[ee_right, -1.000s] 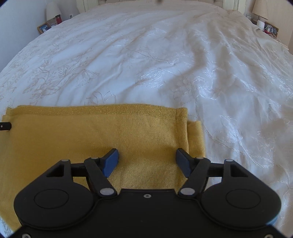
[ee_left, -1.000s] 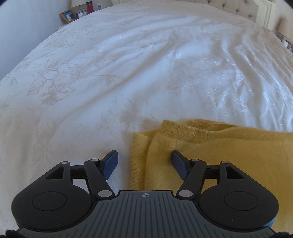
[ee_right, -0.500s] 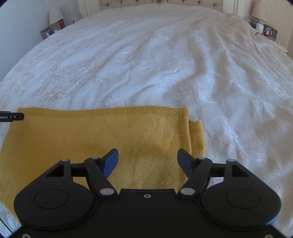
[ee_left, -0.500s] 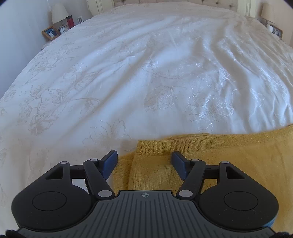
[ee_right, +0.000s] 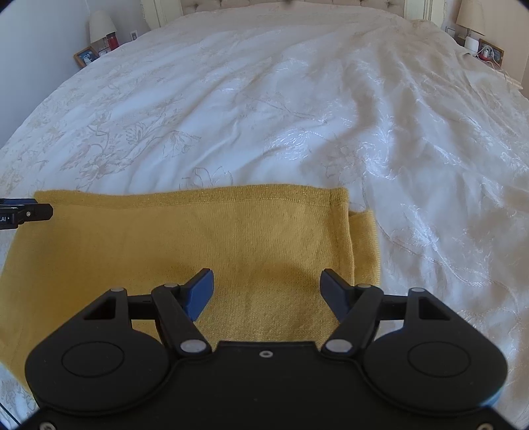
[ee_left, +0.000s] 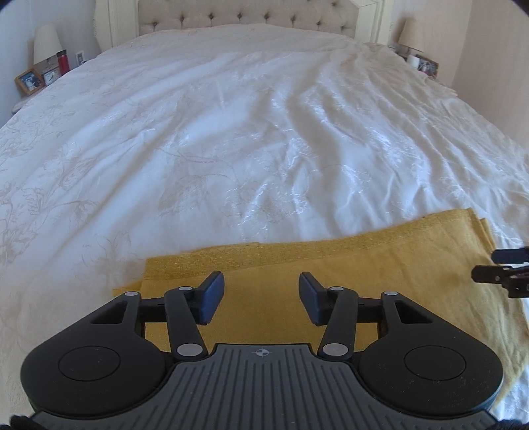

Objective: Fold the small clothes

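A mustard-yellow knit garment [ee_left: 347, 281] lies folded flat on the white bedspread [ee_left: 231, 149]; it also shows in the right wrist view [ee_right: 198, 238]. My left gripper [ee_left: 261, 292] is open and empty, raised above the garment's left part. My right gripper [ee_right: 266, 291] is open and empty above the garment's right part, near its folded right edge [ee_right: 360, 244]. The right gripper's tip shows at the right edge of the left wrist view [ee_left: 502, 271]; the left gripper's tip shows at the left edge of the right wrist view [ee_right: 26, 213].
The bed has a tufted headboard [ee_left: 248, 16]. A nightstand with lamp, red bottle and photo frame [ee_left: 43, 72] stands at the far left. Another nightstand with a lamp [ee_left: 413, 43] stands at the far right. The bedspread is wrinkled toward the right.
Both grippers have lifted and pulled back from the garment, staying open. The left gripper's view has swung right, so more of the garment and the headboard show.
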